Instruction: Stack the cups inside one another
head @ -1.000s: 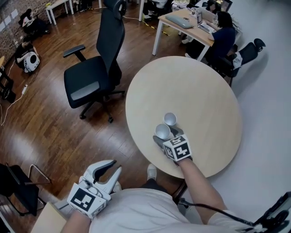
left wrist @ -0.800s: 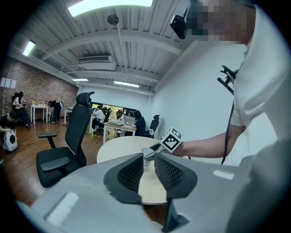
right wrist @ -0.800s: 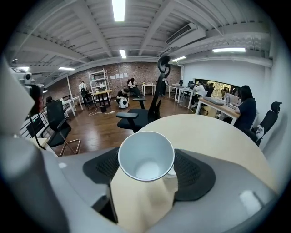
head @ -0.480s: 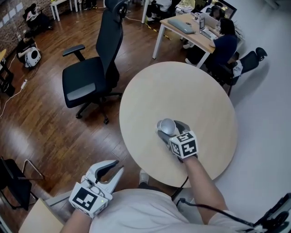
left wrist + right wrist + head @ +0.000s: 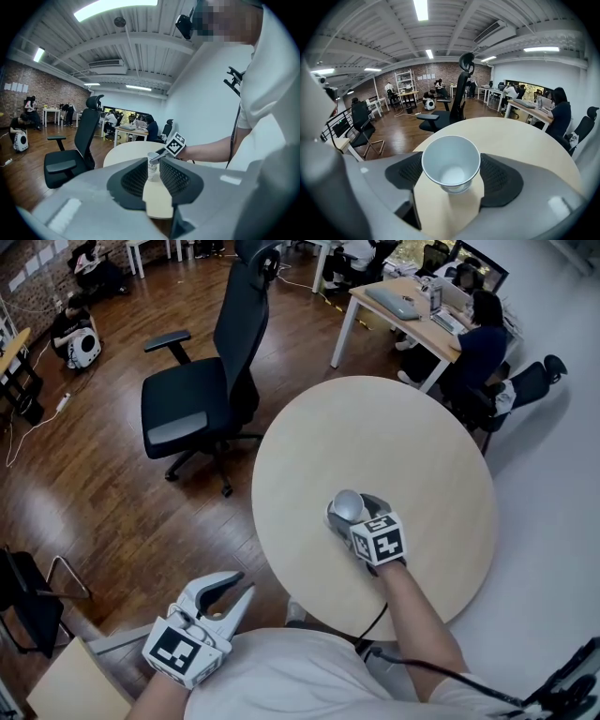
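On the round beige table (image 5: pixel 403 442) only one white cup (image 5: pixel 347 504) shows in the head view. In the right gripper view the cup (image 5: pixel 451 161) stands upright with its mouth up, and a second rim shows just under it, so it sits nested in another cup. My right gripper (image 5: pixel 351 514) is shut on this upper cup, its pads pressing both sides (image 5: pixel 451 173). My left gripper (image 5: pixel 228 590) hangs open off the table by my body, with nothing between its jaws (image 5: pixel 153 180). Far ahead of it, the left gripper view shows the cup stack (image 5: pixel 153 167).
A black office chair (image 5: pixel 202 390) stands on the wood floor left of the table. A desk (image 5: pixel 412 306) with seated people is at the back right. A folding chair (image 5: pixel 33 601) is at the far left edge.
A second ago two cups stood side by side. My right gripper carried its cup over and down into the other one. The left gripper stayed put.
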### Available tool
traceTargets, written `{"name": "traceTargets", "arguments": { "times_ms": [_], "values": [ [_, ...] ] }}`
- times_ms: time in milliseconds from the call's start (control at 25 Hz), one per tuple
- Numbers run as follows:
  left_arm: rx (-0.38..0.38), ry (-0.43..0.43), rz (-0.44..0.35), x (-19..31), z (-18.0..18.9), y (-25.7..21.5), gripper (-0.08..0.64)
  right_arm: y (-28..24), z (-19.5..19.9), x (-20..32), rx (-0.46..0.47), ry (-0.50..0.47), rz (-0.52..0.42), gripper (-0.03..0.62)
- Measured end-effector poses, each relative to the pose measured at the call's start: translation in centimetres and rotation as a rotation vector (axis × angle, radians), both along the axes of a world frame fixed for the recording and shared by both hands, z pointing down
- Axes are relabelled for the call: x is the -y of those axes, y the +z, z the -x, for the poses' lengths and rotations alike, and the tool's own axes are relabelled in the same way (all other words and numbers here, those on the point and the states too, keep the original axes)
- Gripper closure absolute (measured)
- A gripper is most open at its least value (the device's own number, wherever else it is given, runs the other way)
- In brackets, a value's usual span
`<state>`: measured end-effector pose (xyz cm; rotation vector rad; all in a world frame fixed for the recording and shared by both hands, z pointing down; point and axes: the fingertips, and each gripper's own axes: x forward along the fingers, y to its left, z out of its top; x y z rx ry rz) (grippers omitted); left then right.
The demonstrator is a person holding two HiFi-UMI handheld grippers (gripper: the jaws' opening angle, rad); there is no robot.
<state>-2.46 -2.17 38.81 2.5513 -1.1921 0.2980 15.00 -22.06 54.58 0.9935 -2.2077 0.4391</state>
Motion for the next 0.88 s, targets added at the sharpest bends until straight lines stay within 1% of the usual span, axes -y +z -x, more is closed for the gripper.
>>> {"name": "traceTargets", "arguments": {
  "times_ms": [200,320,520,720,880],
  "values": [
    [-0.002,-0.018,0.005,0.2,0.4,0.0,0.483,0.4,0.3,0.2,0.007,-0.009,0.008,0.212],
    [0.017,-0.009,0.010,0.0,0.7,0.3,0.483,0.4,0.5,0.1,0.013,-0.005,0.003,0.204],
    [0.015,0.008,-0.004,-0.4,1.5,0.3,0.483,-0.8,0.9,-0.8,0.018,0.008,-0.026,0.204],
    [0.004,0.034,-0.024,-1.6,3.3,-0.3,0.483,-3.2,1.8,-4.1,0.028,0.035,-0.054,0.204],
    [-0.013,0.067,-0.026,-3.2,5.4,-0.1,0.483,-4.8,3.2,-8.4,0.030,0.060,-0.081,0.202]
  ]
}}
